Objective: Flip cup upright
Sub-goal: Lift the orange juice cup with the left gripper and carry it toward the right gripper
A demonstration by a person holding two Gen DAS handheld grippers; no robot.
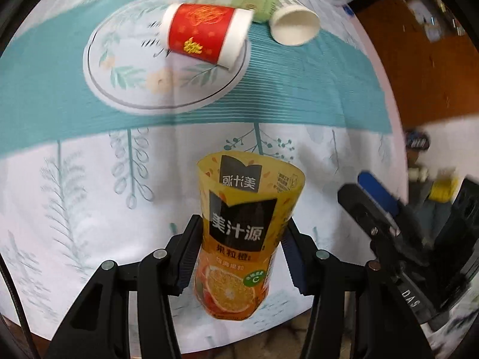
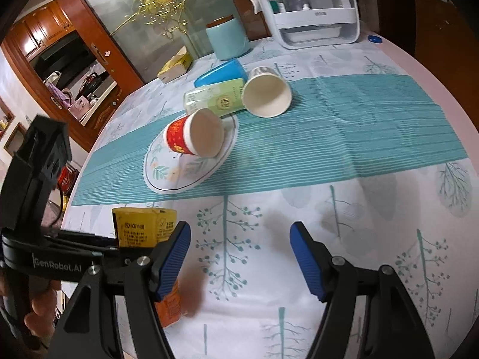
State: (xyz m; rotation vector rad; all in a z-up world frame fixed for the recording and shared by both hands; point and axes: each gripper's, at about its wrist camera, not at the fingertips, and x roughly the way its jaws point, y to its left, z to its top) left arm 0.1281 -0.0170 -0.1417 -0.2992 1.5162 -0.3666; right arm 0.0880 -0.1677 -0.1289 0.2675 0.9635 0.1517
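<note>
My left gripper (image 1: 239, 233) is shut on an orange juice-label cup (image 1: 239, 233) and holds it upright, open end up, over the tablecloth near the front edge. The same cup (image 2: 140, 230) shows in the right wrist view, partly behind my right gripper's left finger. My right gripper (image 2: 239, 254) is open and empty, just right of the cup. A red paper cup (image 1: 206, 34) (image 2: 191, 136) lies on its side on a round mat. A white paper cup (image 1: 295, 24) (image 2: 266, 95) lies on its side behind it.
A green bottle (image 2: 215, 98) and a blue cup (image 2: 221, 73) lie on their sides at the back. A teal jar (image 2: 229, 40), a yellow tissue box (image 2: 175, 67) and a white storage unit (image 2: 317, 15) stand at the far edge. The table edge (image 1: 398, 113) curves on the right.
</note>
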